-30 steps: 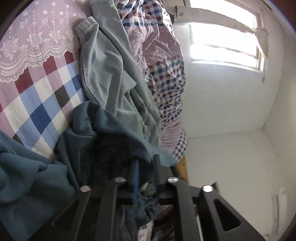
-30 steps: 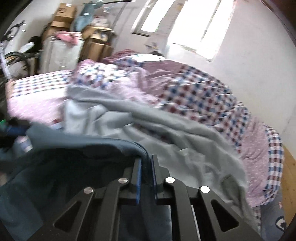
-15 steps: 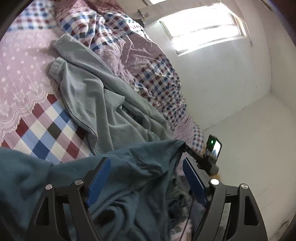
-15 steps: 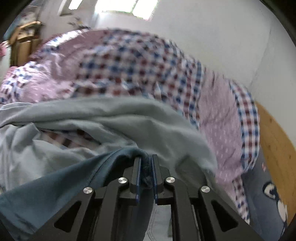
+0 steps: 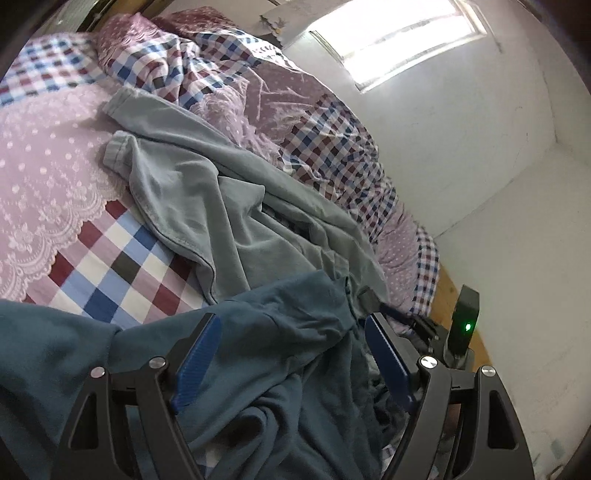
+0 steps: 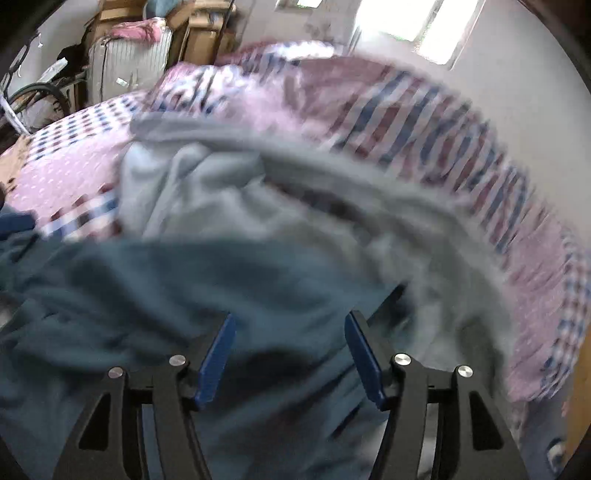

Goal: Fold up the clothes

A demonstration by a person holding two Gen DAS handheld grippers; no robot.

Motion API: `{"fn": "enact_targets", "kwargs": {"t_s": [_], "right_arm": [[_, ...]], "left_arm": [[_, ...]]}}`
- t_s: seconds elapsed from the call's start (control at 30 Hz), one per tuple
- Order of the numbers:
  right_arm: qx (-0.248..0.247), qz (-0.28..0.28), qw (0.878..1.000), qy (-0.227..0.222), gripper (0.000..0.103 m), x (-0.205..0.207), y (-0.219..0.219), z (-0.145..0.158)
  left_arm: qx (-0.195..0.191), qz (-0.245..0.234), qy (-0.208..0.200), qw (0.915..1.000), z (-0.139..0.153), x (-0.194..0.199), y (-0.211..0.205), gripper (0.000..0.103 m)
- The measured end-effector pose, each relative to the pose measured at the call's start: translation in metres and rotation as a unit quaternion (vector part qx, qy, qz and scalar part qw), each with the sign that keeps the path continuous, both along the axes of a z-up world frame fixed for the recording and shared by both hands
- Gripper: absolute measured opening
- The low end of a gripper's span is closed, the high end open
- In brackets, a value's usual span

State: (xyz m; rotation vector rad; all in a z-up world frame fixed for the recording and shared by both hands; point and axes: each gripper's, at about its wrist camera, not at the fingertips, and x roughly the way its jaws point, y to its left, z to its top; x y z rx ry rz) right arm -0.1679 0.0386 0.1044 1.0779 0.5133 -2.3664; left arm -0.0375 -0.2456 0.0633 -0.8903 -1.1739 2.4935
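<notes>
**Both claws spread above a rumpled dark teal garment on the bed.**
The dark teal garment (image 5: 280, 369) lies directly beneath and between the fingers of the left claw (image 5: 291, 354) and right claw (image 6: 288, 350), neither gripping it; its bulk trails toward the left claw's side, and a grey-green garment (image 5: 221, 199) lies just beyond, partly under its edge.

Home bedroom: checked bedding (image 5: 122, 258), window (image 5: 402, 40), stacked boxes (image 6: 207, 33).
</notes>
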Motion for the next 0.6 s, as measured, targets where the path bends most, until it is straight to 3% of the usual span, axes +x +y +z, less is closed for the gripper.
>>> {"fn": "enact_targets", "kwargs": {"t_s": [0.07,0.17,0.23,0.3,0.37,0.43,0.47,0.6], "right_arm": [[-0.058,-0.035,0.996,-0.059,0.065,-0.001,0.013,-0.009],[-0.144,-0.084,0.976,-0.14,0.063,-0.004,0.032,-0.022],[-0.192,-0.105,0.961,-0.167,0.06,-0.009,0.039,-0.03],[-0.2,-0.127,0.956,-0.176,0.045,-0.019,0.039,-0.038],[-0.205,-0.141,0.95,-0.187,0.036,-0.03,0.036,-0.044],[-0.187,-0.147,0.953,-0.191,0.022,-0.041,0.028,-0.048],[-0.174,-0.147,0.955,-0.189,0.007,-0.046,0.023,-0.048],[-0.177,-0.108,0.968,-0.143,0.003,-0.049,0.001,-0.009]], "left_arm": [[-0.013,-0.007,-0.007,0.9999,0.002,-0.001,0.004,0.083],[-0.063,-0.023,-0.019,0.9975,0.005,-0.003,0.015,0.083],[-0.127,-0.041,-0.036,0.9904,0.005,-0.005,0.029,0.083],[-0.204,-0.055,-0.056,0.9758,0.002,-0.007,0.044,0.083],[-0.254,-0.065,-0.077,0.9619,-0.005,-0.009,0.054,0.083],[-0.281,-0.075,-0.089,0.9528,-0.011,-0.01,0.057,0.08],[-0.293,-0.079,-0.094,0.948,-0.014,-0.01,0.059,0.076],[-0.333,-0.087,-0.095,0.9342,-0.016,-0.005,0.058,0.069]]}}
